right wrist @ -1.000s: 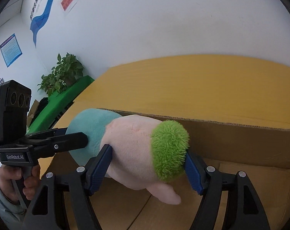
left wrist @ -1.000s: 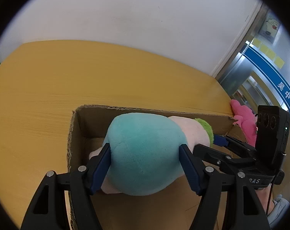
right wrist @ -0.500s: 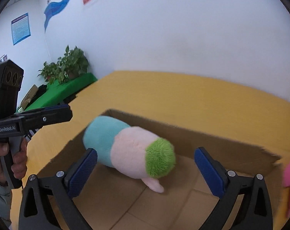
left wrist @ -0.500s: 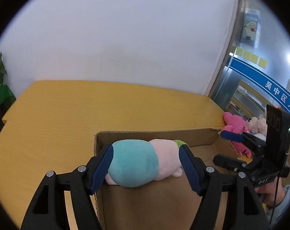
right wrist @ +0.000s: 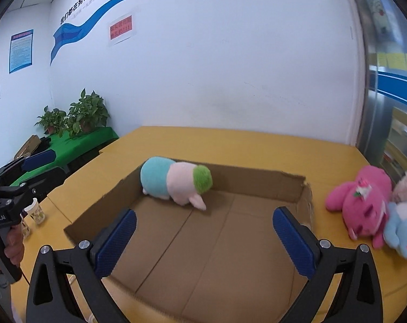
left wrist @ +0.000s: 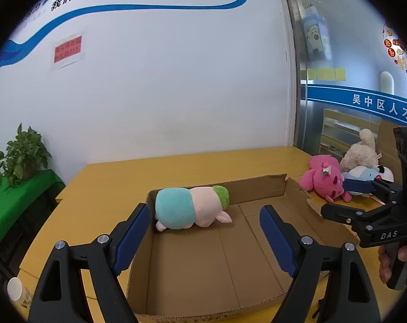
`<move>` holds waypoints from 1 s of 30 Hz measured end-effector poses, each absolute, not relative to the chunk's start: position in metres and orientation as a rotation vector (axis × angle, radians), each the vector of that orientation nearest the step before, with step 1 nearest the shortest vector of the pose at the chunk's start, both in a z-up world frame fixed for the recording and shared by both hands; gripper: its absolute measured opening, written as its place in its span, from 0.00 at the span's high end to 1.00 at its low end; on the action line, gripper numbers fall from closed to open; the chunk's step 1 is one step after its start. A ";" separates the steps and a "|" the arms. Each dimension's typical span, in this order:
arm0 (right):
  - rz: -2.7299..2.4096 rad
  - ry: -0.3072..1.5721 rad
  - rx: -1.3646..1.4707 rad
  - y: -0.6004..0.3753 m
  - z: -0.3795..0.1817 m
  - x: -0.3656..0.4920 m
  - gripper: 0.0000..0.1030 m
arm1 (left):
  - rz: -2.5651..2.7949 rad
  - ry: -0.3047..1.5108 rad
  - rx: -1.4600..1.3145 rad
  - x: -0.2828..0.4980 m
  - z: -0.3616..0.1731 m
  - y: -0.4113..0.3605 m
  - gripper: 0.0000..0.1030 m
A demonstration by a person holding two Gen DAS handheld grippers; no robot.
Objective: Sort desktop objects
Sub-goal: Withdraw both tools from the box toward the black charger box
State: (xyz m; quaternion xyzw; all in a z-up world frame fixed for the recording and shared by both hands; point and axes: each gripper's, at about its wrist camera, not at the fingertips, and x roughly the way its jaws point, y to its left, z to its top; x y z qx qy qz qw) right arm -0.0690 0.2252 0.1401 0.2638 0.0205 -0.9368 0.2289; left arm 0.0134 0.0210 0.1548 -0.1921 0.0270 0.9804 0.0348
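A teal, pink and green plush toy [left wrist: 188, 210] lies in the far left corner of an open cardboard box [left wrist: 257, 188]; it also shows in the right wrist view [right wrist: 174, 183], inside the box [right wrist: 257, 181]. My left gripper [left wrist: 203, 231] is open and empty, held back above the box's near side. My right gripper [right wrist: 203, 238] is open and empty above the box's near edge. A pink plush [right wrist: 362, 202], a light blue plush [right wrist: 402, 228] and a cream plush [left wrist: 359, 153] lie on the table right of the box.
The yellow table [right wrist: 230, 142] reaches to a white wall. Small cups [right wrist: 35, 211] stand left of the box, and a paper cup [left wrist: 15, 289] sits at the near left. Potted plants [right wrist: 77, 115] stand on a green stand to the left.
Both grippers opened and let go of the teal-pink plush, which now lies in the box's far left corner. Both grippers pulled back and up, away from it.
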 end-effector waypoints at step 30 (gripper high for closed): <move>-2.571 -0.010 0.760 0.260 0.096 0.046 0.00 | 2.783 -0.018 -0.814 0.078 0.091 0.056 0.19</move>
